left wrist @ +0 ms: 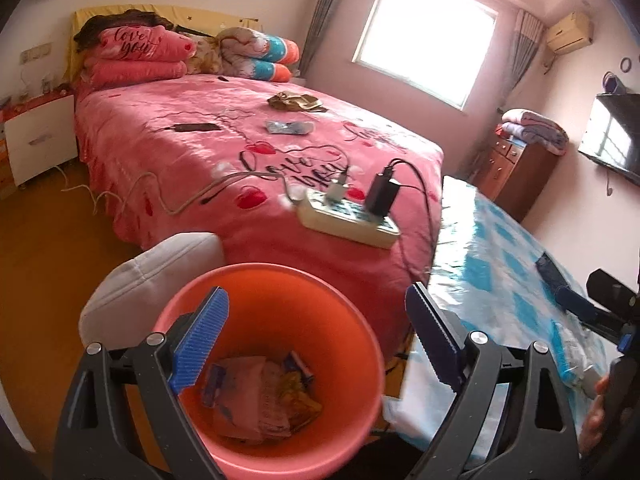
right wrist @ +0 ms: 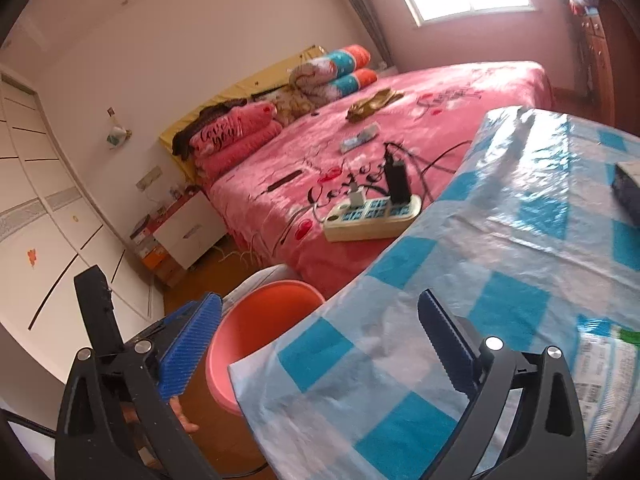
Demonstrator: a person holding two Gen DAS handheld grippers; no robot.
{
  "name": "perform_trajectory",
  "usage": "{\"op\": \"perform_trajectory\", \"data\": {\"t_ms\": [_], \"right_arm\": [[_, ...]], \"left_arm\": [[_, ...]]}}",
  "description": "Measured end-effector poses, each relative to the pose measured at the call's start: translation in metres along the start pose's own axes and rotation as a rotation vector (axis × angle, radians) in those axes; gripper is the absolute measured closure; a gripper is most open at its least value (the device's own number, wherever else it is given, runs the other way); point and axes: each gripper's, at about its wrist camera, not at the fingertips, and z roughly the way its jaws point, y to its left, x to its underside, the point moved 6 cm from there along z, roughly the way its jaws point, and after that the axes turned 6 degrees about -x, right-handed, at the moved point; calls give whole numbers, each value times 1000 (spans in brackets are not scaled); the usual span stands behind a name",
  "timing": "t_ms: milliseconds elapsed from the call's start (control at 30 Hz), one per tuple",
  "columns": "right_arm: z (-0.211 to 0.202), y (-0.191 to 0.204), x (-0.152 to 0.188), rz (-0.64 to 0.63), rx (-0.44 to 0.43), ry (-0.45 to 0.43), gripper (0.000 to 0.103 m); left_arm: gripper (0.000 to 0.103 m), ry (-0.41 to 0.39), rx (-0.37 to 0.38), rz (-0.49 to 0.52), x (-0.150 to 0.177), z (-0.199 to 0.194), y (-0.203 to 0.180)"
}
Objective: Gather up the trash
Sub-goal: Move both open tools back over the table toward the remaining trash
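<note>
Orange plastic bin (left wrist: 272, 364), left-wrist view: sits directly below and ahead of left claw (left wrist: 316, 344), which is spread wide, nothing btwn its blue pads (left wrist: 202, 344). Left pad overlaps bin's near-left rim; right pad is just outside the right rim. Bin contents: crumpled wrappers (left wrist: 260, 396), pinkish and yellow, at the bottom. White cushion (left wrist: 148, 276) just behind-left of bin. Beyond claw: pink bed (left wrist: 192, 152) w/ power strip (left wrist: 346, 218) near its foot edge, two chargers plugged in. Further out on bed: phone (left wrist: 194, 127), blue packet (left wrist: 288, 127), olive wrapper (left wrist: 294, 101). Right of claw: table w/ blue-check cloth (left wrist: 488, 264).

Right-wrist view: right claw (right wrist: 316, 344) also wide apart, holding nothing. Right pad (right wrist: 446, 344) is over the check cloth (right wrist: 500, 248); left pad hangs off the table's left edge. Bin (right wrist: 256, 324) btwn pads, low-left, partly hidden by table edge. Printed plastic bag (right wrist: 604, 380) on cloth, just right of claw. Dark box (right wrist: 628, 192) far right on cloth. Power strip (right wrist: 372, 216) ahead on bed; blue packet (right wrist: 360, 138) and olive wrapper (right wrist: 372, 104) well beyond it.
</note>
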Motion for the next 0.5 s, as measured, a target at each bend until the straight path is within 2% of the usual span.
{"op": "perform_trajectory", "data": {"t_ms": [267,367,500], "right_arm": [[-48,-18,-6,-2,47,-13,5],[-63,-27,-9,21,76,-9,5],[-82,-33,-9,26,115,-4,5]], "left_arm": [[12,82,-58,116,7,-9,-27],[12,120,-47,144,14,-13,-35],[12,121,-11,201,22,-27,-52]]}}
